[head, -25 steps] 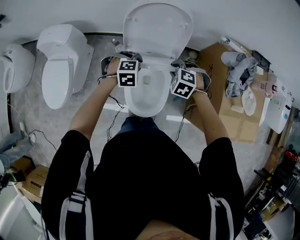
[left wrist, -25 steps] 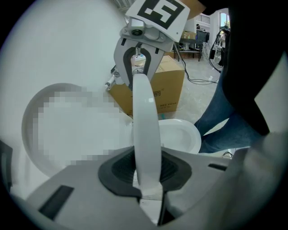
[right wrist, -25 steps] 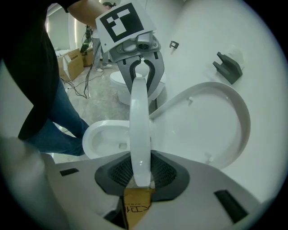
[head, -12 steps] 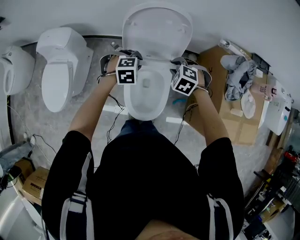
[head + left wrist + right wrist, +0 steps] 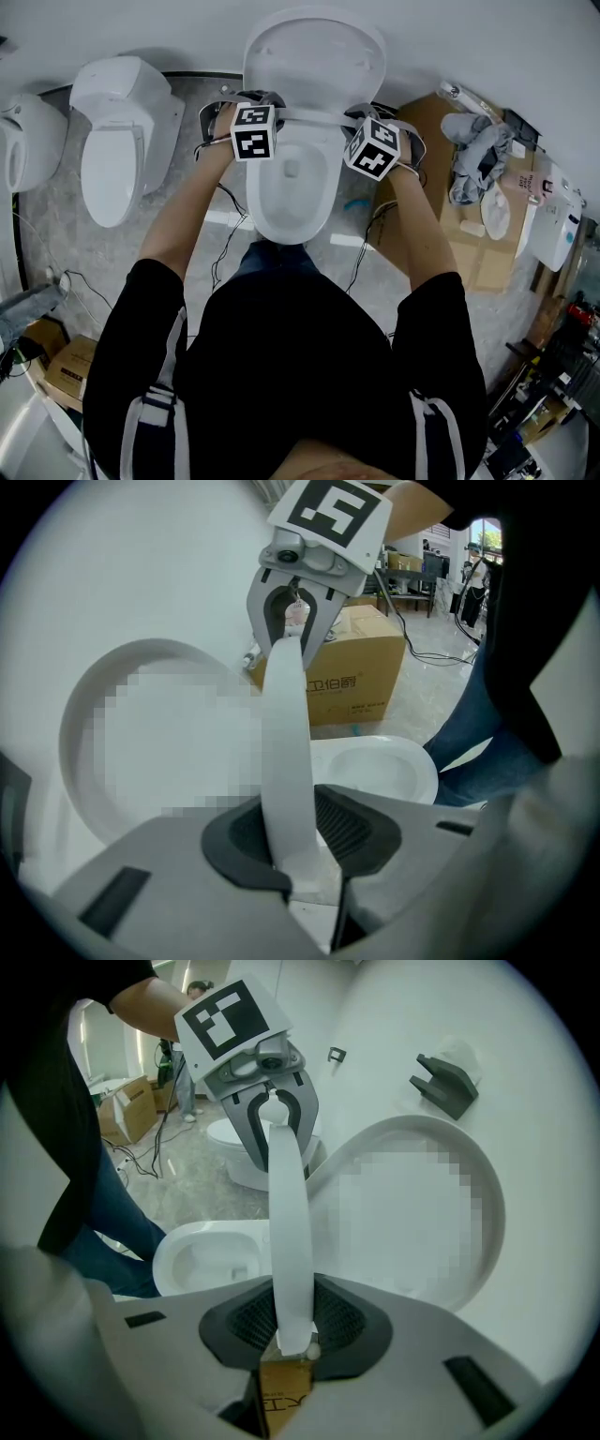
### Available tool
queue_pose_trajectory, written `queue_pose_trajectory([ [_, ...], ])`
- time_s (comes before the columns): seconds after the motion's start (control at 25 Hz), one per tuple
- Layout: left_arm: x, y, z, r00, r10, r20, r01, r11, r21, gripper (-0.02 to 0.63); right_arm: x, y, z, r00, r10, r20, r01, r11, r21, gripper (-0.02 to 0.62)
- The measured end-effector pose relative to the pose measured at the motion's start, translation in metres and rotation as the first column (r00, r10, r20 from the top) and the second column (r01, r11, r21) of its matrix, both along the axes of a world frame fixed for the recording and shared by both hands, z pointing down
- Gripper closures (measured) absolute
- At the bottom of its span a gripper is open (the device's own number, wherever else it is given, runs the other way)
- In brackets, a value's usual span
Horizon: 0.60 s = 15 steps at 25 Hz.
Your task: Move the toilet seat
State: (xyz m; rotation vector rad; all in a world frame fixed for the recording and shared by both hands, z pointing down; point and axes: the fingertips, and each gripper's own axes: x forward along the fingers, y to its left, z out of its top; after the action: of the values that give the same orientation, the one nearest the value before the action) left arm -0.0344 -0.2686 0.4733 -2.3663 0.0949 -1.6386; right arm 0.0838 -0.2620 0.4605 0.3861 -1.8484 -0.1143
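The white toilet seat [image 5: 314,116] stands raised, nearly edge-on, in front of the upright lid [image 5: 314,56] and above the open bowl [image 5: 291,187]. My left gripper [image 5: 265,101] grips the seat's left side and my right gripper [image 5: 361,117] grips its right side. In the left gripper view the seat [image 5: 286,733] runs between the dark pads of the left gripper [image 5: 300,841], whose jaws are opening. In the right gripper view the seat [image 5: 291,1222] sits between the pads of the right gripper [image 5: 292,1321], whose jaws are closing.
A second toilet [image 5: 117,131] stands to the left and a third [image 5: 23,136] at the far left. On the right are cardboard boxes [image 5: 450,206] with a grey cloth [image 5: 478,141] on top. Cables [image 5: 225,211] lie beside the bowl. The wall is right behind the lid.
Both grippers have moved back toward the lid, carrying the seat closer to upright. The bowl shows more.
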Motion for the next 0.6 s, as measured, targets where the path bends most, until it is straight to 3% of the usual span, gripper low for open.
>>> queue_pose_trajectory([
  [0.6,0.004,-0.045,-0.003,0.998,-0.059,-0.017,0.059,0.998,-0.011,0.479,0.003,-0.047,-0.004,1.0,0.018,-0.008,-0.018,1.0,-0.007,0.508],
])
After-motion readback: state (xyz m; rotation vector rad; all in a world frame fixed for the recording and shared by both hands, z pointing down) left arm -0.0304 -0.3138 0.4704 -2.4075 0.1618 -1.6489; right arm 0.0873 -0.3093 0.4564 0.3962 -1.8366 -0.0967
